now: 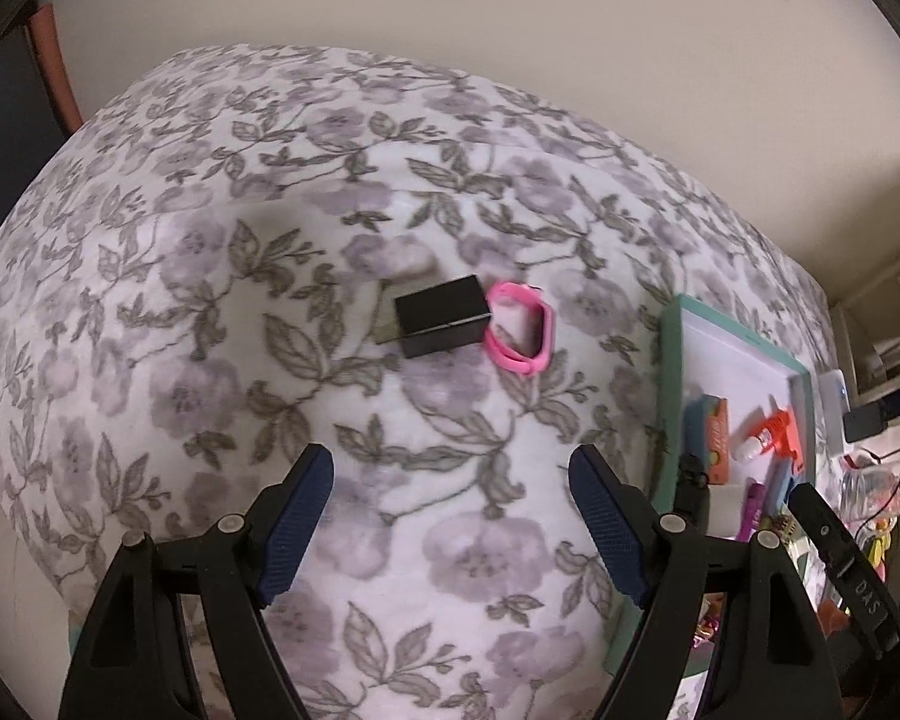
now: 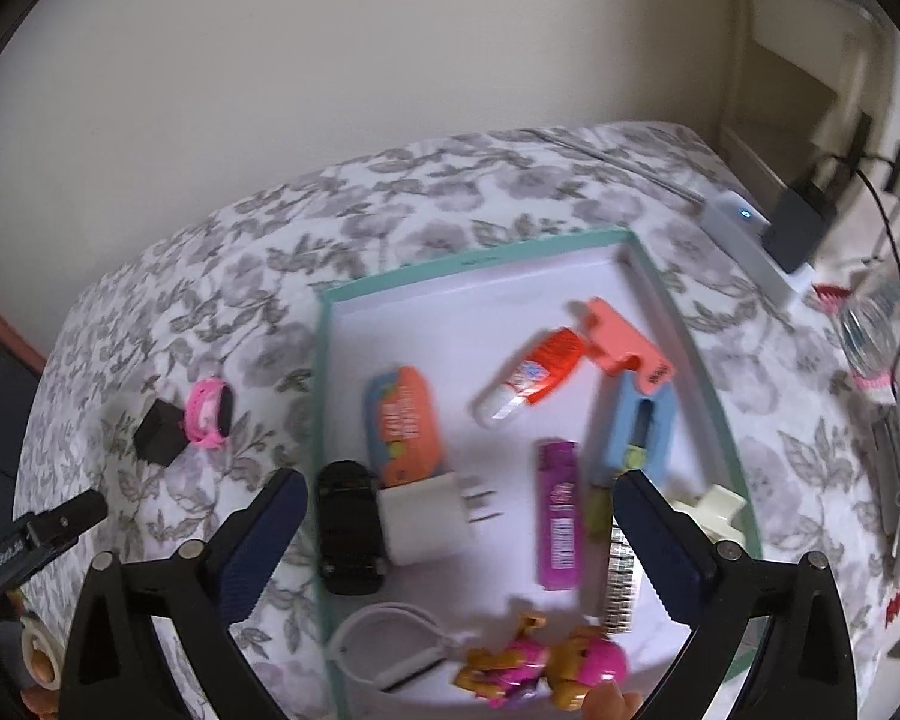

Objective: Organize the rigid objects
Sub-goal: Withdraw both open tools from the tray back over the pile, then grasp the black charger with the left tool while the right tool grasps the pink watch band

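Note:
A black box lies on the floral bedspread with a pink watch touching its right side. My left gripper hangs open above the cloth, short of both, with nothing between its fingers. The right wrist view shows the same black box and pink watch left of a teal-rimmed tray. My right gripper is open wide above the tray's near half, over a white charger plug and a purple lighter, gripping nothing.
The tray also holds a black toy car, an orange case, a red-and-white bottle, a blue holder and a pink toy figure. A white device and cables lie by the bed's right edge.

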